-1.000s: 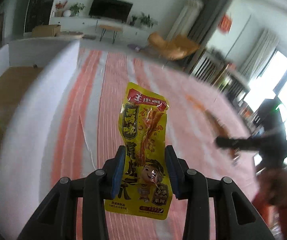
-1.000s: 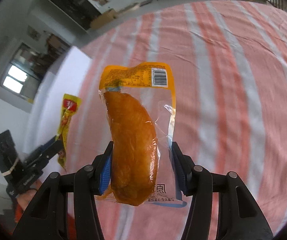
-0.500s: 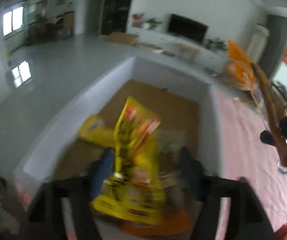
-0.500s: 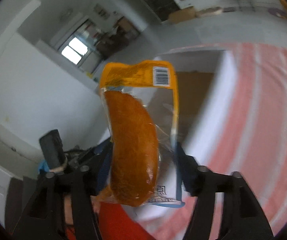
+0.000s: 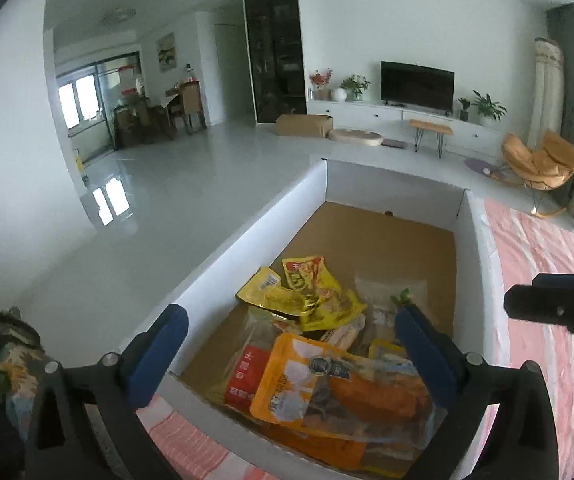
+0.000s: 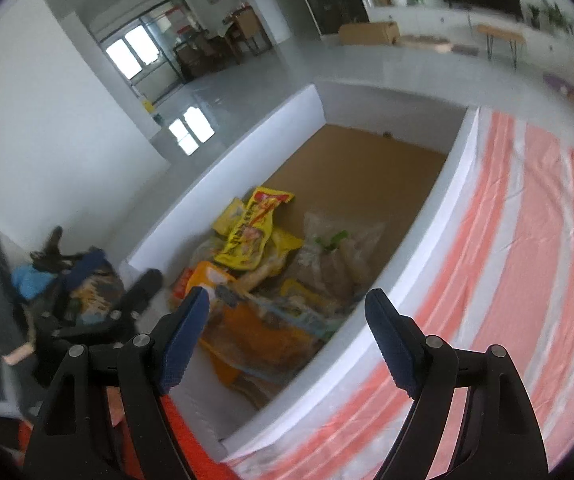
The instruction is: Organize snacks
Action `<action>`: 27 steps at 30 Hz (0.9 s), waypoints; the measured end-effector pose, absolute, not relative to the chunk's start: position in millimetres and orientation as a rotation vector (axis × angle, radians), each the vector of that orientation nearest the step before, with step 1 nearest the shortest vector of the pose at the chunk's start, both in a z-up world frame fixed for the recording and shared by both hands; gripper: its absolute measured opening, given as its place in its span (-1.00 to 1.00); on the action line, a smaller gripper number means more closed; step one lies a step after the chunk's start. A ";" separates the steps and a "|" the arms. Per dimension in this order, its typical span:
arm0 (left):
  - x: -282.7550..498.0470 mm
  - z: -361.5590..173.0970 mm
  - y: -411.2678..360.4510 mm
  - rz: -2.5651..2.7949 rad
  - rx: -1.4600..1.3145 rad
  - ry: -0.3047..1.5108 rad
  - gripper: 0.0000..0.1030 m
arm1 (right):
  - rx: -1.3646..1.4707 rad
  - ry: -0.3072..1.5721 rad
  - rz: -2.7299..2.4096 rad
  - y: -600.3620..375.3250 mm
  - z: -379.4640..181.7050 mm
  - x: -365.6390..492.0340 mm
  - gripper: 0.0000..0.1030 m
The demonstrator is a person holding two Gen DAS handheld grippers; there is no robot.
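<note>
A white-walled box (image 5: 287, 200) with a brown cardboard floor holds a pile of snack packs. The yellow snack pack (image 5: 311, 288) lies on top of the pile, also in the right wrist view (image 6: 251, 232). The orange chicken pack (image 5: 347, 392) lies at the near end, and in the right wrist view (image 6: 255, 332). My left gripper (image 5: 291, 356) is open and empty above the near end of the box. My right gripper (image 6: 287, 332) is open and empty over the box's near right wall (image 6: 407, 260). The right gripper also shows in the left wrist view (image 5: 555, 308).
The pink-and-white striped cloth (image 6: 507, 260) covers the table right of the box. Beyond the box lie a grey floor, a TV unit (image 5: 415, 112) and an orange chair (image 5: 539, 164). The far half of the box floor (image 5: 387, 240) is bare cardboard.
Both grippers swung left from the striped cloth to the box and opened. The yellow pack and the orange pack left the jaws and now lie in the box.
</note>
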State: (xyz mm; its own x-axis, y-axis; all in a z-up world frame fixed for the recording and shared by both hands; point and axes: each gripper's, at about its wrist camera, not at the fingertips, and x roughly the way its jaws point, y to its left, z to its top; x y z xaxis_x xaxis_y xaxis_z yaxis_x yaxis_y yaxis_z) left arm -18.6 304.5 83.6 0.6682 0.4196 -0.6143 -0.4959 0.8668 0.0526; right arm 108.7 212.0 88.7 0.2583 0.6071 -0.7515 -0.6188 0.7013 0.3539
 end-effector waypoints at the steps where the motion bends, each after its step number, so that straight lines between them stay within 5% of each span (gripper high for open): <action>1: -20.9 84.4 304.7 0.538 -0.126 0.659 0.99 | -0.036 0.994 0.823 210.4 90.0 107.3 0.63; 27: -26.6 89.9 315.2 0.619 -0.163 0.734 0.99 | -0.184 0.936 0.757 217.0 91.3 99.1 0.62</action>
